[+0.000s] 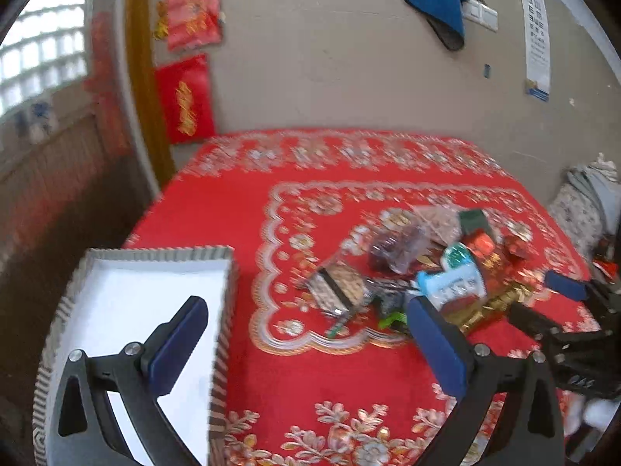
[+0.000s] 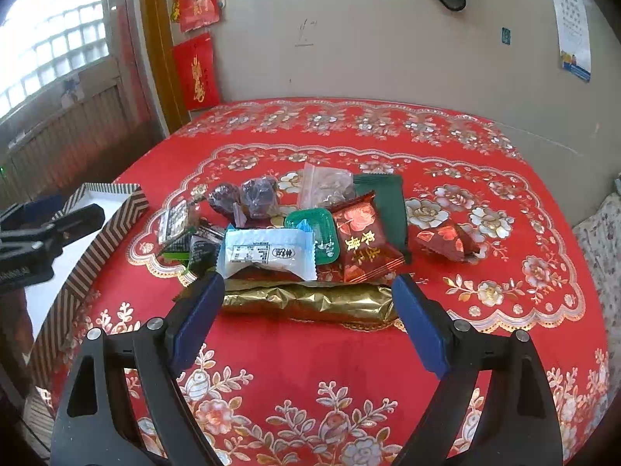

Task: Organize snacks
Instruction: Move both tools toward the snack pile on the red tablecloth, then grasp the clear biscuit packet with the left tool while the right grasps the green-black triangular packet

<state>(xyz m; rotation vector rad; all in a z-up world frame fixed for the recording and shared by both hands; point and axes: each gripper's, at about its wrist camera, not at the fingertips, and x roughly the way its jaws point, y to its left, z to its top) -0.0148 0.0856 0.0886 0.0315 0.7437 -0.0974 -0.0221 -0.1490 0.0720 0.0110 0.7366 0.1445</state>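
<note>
Squarely between right tool [image 2: 308,310] fingers — gold packet [image 2: 310,302]

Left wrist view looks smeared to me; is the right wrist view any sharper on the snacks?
Left wrist view: motion-blurred, snack pile and box soft. Right wrist view: sharp, white packet label print visible, glare on gold packet; window blown out.

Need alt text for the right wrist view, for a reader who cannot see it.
The open right tool straddles a long gold foil packet at the near edge of a snack pile on a red floral tablecloth, its fingers at either end without visibly clamping it. A striped box with a white interior sits to the left, with the left tool over it.
</note>
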